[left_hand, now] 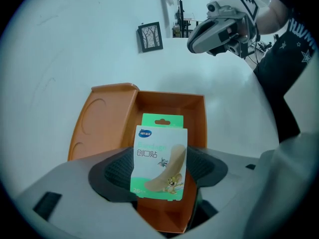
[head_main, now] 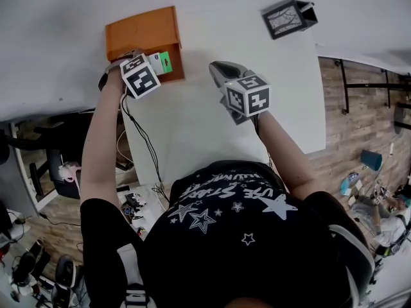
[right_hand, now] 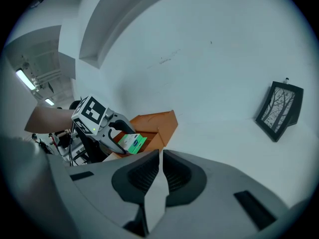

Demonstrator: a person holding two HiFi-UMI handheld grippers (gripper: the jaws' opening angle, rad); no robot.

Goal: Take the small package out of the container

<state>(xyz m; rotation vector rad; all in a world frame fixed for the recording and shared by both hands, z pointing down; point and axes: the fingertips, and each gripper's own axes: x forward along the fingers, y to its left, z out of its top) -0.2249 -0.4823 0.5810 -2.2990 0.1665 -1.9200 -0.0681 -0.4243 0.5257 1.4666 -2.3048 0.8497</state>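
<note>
The small package (left_hand: 160, 153), a white and green box of plasters, is gripped upright between the pads of my left gripper (left_hand: 159, 177), just above the near end of the open orange container (left_hand: 172, 106). In the head view the package (head_main: 162, 63) shows at the container's (head_main: 142, 37) front right corner, beside my left gripper's marker cube (head_main: 140, 74). My right gripper (head_main: 221, 74) hovers over the white table to the right of the container, shut and holding nothing. From the right gripper view the package (right_hand: 132, 143) sits in the left gripper's jaws, by the container (right_hand: 158, 123).
The container's lid (left_hand: 102, 126) lies flat to the left of its open compartment. A small black picture frame (head_main: 288, 18) stands at the table's (head_main: 205, 127) far right. The table's right edge drops to a wooden floor (head_main: 359, 108). Cables hang off the near left edge.
</note>
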